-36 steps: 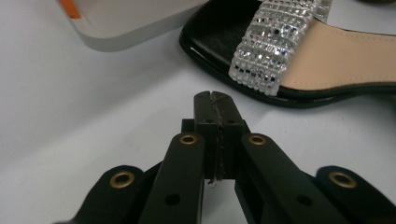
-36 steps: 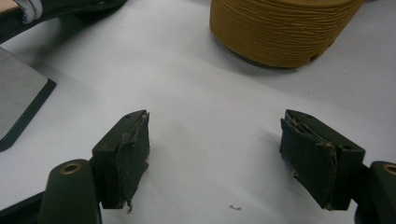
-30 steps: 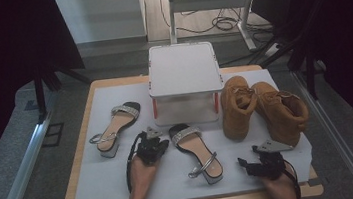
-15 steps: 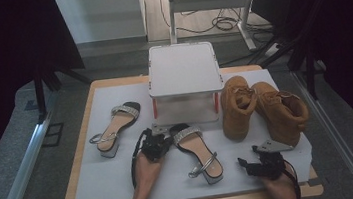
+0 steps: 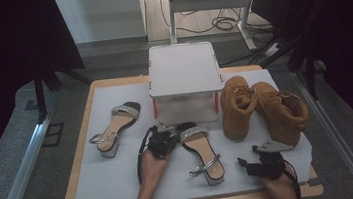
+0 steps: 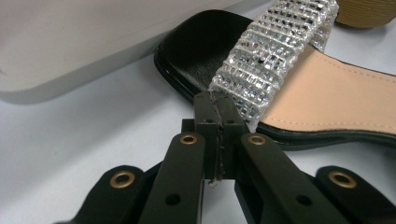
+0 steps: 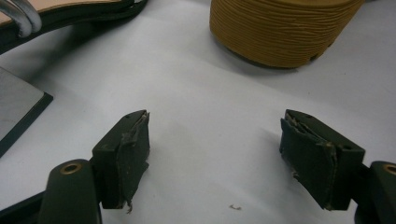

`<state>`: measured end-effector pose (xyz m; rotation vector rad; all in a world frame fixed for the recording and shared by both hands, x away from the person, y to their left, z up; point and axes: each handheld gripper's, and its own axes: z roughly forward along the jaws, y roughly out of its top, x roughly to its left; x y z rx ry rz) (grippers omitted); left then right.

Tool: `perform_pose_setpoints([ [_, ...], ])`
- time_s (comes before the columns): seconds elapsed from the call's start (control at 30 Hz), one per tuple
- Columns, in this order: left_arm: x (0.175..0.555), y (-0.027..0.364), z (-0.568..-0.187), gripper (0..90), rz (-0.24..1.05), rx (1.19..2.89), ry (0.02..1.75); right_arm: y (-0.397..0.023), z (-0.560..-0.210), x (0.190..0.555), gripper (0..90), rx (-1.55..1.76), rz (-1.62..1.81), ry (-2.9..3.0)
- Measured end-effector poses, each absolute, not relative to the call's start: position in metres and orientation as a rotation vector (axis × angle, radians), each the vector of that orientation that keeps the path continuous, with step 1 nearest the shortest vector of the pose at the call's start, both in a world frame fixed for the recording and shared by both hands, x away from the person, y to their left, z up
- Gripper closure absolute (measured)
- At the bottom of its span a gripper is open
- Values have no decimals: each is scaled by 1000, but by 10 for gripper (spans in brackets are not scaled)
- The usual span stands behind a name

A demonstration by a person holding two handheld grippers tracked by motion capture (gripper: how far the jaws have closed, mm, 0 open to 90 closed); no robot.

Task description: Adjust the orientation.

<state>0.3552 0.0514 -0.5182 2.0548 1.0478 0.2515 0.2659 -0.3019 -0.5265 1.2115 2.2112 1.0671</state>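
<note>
A white table cover (image 5: 124, 186) is seen under everything, with a white lidded box (image 5: 184, 73) at its far middle and a pair of tan boots (image 5: 261, 107) to the right of the box. A second sandal (image 5: 115, 129) lies well apart at the left. The nearer sandal (image 5: 200, 149), black-soled with a glittering toe strap (image 6: 275, 56), is laid just in front of the box, toe towards it. It is judged light and fairly stiff in the sole, while the strap is soft and its stones could be scuffed; a hold on the sole edge beside the strap, or at the heel, would be steadier. The left gripper (image 5: 161, 140) is clenched, jaws pressed together with nothing between them, tips at the strap's edge. The right gripper (image 5: 260, 166) rests released, jaws apart over bare cover
</note>
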Motion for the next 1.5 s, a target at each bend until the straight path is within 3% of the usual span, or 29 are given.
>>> perform_pose_setpoints([
  [1.03, 374, -6, -520, 898, 232, 2116, 977, -302, -527, 266, 244, 1212, 1069, 2212],
  [1.33, 369, 6, -513, 896, 248, 2118, 961, -302, -527, 266, 244, 1211, 1069, 2212],
  [1.5, 362, 18, -511, 817, 266, 2139, 948, -302, -527, 266, 244, 1210, 1069, 2213],
])
